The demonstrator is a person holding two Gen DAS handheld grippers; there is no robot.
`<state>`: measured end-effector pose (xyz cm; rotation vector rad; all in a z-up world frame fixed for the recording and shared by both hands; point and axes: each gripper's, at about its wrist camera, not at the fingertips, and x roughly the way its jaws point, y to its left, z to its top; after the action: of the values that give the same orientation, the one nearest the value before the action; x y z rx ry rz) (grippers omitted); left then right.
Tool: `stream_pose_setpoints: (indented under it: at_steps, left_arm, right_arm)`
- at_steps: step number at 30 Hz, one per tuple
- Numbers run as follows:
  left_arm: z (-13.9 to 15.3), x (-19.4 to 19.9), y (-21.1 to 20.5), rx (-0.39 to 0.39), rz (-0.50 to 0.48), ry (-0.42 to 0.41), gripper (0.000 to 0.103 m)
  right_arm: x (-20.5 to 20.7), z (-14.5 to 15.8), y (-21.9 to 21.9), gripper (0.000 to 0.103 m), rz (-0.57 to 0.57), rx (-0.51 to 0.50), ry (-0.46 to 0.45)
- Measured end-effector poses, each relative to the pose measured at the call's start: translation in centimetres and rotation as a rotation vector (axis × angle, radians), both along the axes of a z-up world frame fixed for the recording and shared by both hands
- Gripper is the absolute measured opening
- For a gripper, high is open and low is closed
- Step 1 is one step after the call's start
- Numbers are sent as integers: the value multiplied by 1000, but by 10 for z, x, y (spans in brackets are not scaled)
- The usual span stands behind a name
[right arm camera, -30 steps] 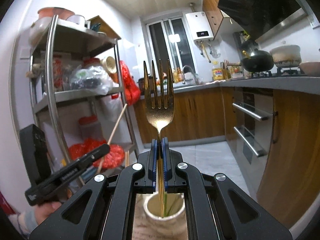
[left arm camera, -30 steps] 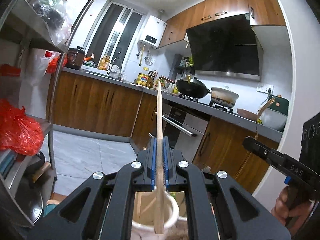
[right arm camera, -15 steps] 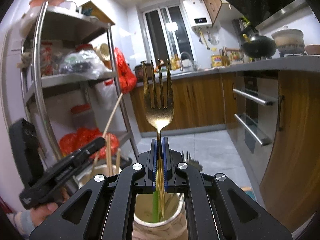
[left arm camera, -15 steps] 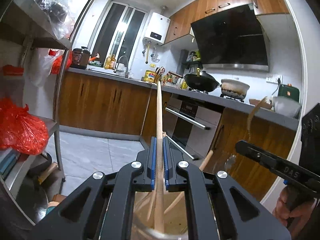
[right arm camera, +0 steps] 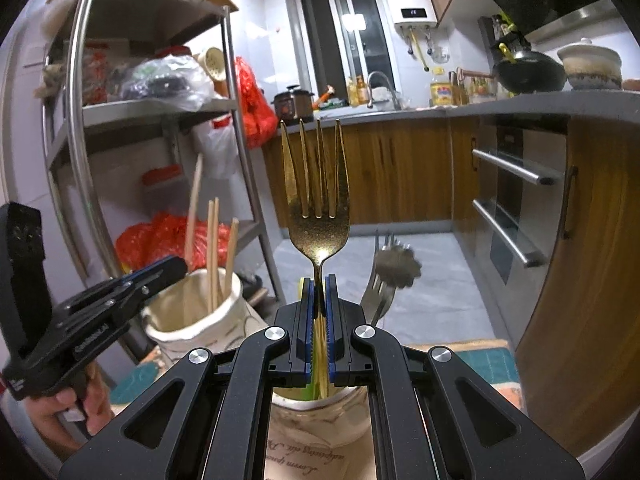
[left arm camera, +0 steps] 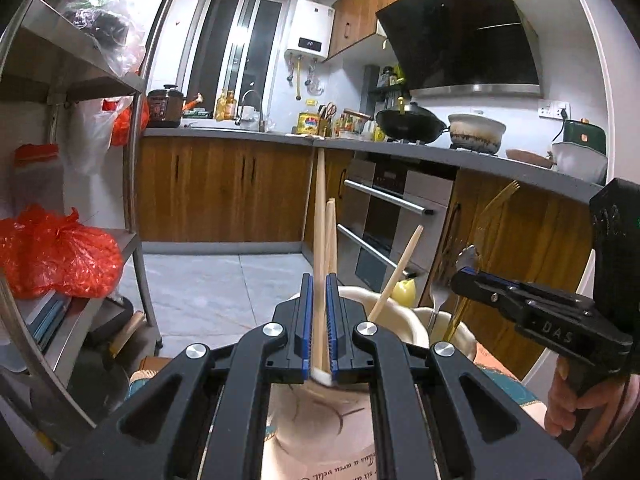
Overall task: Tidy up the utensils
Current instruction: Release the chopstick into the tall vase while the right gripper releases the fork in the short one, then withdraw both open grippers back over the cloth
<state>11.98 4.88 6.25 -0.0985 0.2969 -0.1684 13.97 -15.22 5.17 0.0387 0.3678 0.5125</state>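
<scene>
My left gripper (left arm camera: 319,280) is shut on a wooden chopstick (left arm camera: 319,216) that stands upright, its lower end inside a cream ceramic holder (left arm camera: 362,294) with other chopsticks (left arm camera: 394,276). My right gripper (right arm camera: 319,280) is shut on a gold fork (right arm camera: 316,184), tines up, its handle down inside a second cream holder (right arm camera: 320,404). That holder also has a silver fork and a flower-shaped spoon (right arm camera: 396,266). In the right wrist view the left gripper (right arm camera: 160,276) sits at the chopstick holder (right arm camera: 192,316). In the left wrist view the right gripper (left arm camera: 464,280) holds the fork (left arm camera: 496,208).
Both holders stand on a patterned cloth (right arm camera: 472,364). A steel shelf rack (right arm camera: 236,120) with red bags (left arm camera: 56,252) stands to the left. Wooden cabinets and an oven (left arm camera: 392,216) lie ahead and right, with a wok (left arm camera: 412,122) on the counter.
Both grippers have come down: the chopstick and the gold fork have sunk deeper into their holders, and both holders now show closer.
</scene>
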Motion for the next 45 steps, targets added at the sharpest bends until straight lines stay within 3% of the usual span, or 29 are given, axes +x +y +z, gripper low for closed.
stream_pose_setpoints:
  at_steps: [20, 24, 35, 41, 44, 45]
  left_arm:
    - [-1, -3, -3, 30, 14, -9, 6]
    - [0, -4, -4, 29, 15, -2, 6]
    - [6, -14, -4, 33, 19, -15, 6]
    - [8, -29, -8, 60, 17, -23, 7]
    - [8, -36, -11, 70, 7, -20, 14]
    - [8, -39, -12, 72, 6, -18, 24]
  right_arm:
    - [22, -10, 10, 7, -18, 2, -13]
    - [21, -9, 6, 26, -17, 20, -8]
    - [4, 9, -9, 32, -20, 57, -53]
    - [-15, 14, -24, 41, -32, 55, -62]
    - [-23, 11, -29, 52, -39, 44, -50]
    - [-26, 10, -31, 58, -41, 43, -44]
